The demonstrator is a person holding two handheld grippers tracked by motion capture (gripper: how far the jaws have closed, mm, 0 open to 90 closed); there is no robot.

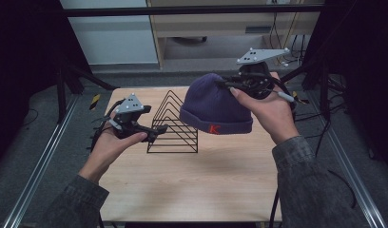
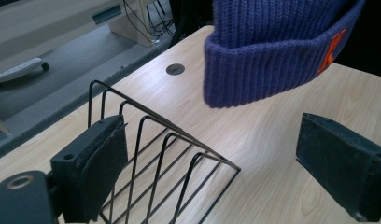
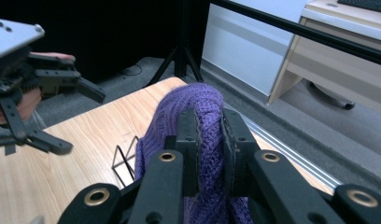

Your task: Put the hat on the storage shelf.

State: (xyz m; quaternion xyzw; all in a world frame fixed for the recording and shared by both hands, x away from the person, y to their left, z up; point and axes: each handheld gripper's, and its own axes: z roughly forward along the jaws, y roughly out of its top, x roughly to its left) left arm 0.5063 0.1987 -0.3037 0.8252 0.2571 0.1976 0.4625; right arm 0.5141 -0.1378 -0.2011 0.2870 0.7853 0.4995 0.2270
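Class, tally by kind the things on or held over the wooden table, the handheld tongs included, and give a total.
Purple knit beanie: 1
Black wire rack: 1
Handheld tongs: 2, left tongs open, right tongs shut on the beanie
Total: 4

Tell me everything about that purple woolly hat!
The purple ribbed knit beanie looks soft and woolly, with a thick folded-up cuff bearing an orange letter K. It hangs in the air above the light wooden table, opening facing down, just right of the black wire rack and not touching it. The right gripper is shut on a pinch of its crown, the only thing touching it.
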